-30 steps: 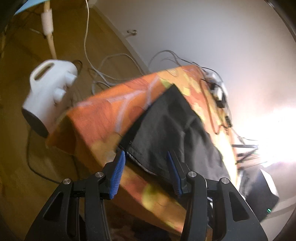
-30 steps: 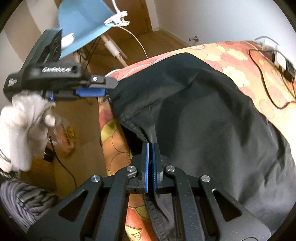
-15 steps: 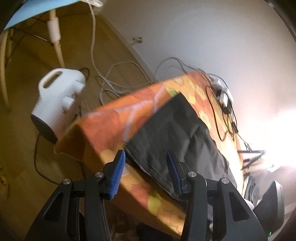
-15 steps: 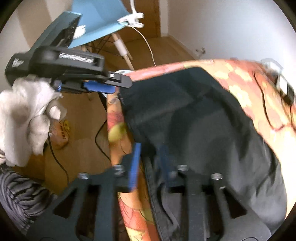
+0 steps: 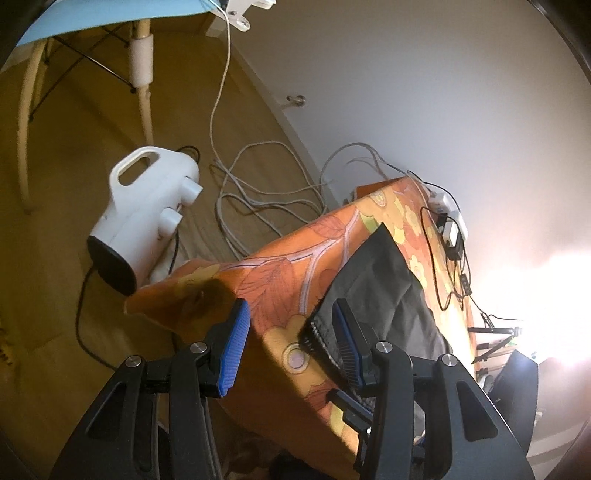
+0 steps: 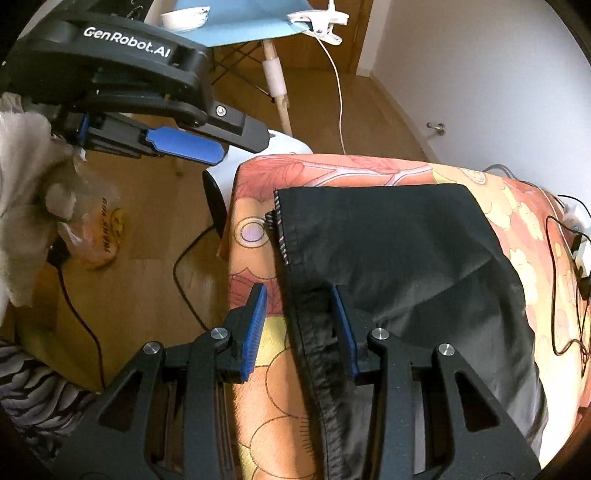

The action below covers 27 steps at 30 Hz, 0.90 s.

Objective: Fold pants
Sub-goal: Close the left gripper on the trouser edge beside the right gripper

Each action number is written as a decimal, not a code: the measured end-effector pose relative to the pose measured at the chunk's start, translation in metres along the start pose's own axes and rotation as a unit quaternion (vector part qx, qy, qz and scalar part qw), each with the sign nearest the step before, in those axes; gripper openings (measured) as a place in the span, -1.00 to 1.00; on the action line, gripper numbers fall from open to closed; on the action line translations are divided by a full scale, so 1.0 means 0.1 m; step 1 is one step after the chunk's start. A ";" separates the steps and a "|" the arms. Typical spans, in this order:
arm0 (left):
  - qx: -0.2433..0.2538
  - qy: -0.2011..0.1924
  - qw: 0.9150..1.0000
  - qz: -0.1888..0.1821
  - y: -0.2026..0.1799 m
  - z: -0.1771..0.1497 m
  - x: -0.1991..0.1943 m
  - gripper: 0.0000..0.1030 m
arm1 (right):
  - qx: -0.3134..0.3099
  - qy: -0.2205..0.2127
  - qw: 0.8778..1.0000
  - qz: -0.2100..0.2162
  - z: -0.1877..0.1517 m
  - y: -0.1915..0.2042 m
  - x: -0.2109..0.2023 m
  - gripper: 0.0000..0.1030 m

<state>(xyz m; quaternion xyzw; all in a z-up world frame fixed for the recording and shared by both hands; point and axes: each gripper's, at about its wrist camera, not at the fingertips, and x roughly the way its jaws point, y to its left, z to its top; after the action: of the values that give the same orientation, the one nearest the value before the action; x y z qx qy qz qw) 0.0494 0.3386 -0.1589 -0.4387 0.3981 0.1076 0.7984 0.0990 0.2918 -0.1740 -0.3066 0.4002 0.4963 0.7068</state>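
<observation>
Black pants (image 6: 399, 258) lie flat on a table covered with an orange flowered cloth (image 6: 376, 170); they also show in the left wrist view (image 5: 380, 280). My right gripper (image 6: 299, 328) is open and empty, its jaws straddling the pants' near edge by the hem. My left gripper (image 5: 291, 350) is open and empty, held just off the table's corner with the pants' corner between its pads. It also shows in the right wrist view (image 6: 184, 144), above the floor to the left of the table.
A white appliance (image 5: 144, 214) stands on the wooden floor beside the table corner, with loose cables (image 5: 266, 192). A blue chair (image 6: 243, 18) stands behind. A power strip with cords (image 5: 450, 225) lies along the table's far edge. A white wall is beyond.
My right gripper has opened and let go of the pants, which now lie flat. My left gripper has drawn back from the table, staying open.
</observation>
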 end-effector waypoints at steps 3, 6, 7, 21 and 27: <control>-0.004 0.007 1.000 -0.015 -0.01 0.00 0.02 -0.13 | 0.008 0.003 1.000 0.005 0.01 -0.06 0.01 -0.47; -0.006 0.017 0.999 -0.028 -0.05 -0.02 0.07 -0.13 | 0.028 0.000 1.000 0.013 0.03 -0.13 0.00 -0.60; -0.008 0.024 0.999 -0.034 -0.07 -0.04 0.10 -0.13 | 0.038 -0.003 0.999 0.020 0.02 -0.16 -0.01 -0.63; 0.008 0.050 0.998 -0.047 -0.31 -0.13 0.29 -0.13 | 0.158 -0.043 0.983 0.082 -0.15 -0.48 -0.05 -0.89; 0.002 0.066 0.997 -0.041 -0.33 -0.17 0.47 -0.13 | 0.169 -0.047 0.980 0.092 -0.16 -0.49 -0.05 -0.89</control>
<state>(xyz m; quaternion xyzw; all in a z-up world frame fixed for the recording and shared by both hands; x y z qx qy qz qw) 0.0882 0.2972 -0.1776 -0.4588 0.4317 0.0448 0.7753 0.1405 0.2607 -0.1759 -0.1209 0.4711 0.4986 0.7175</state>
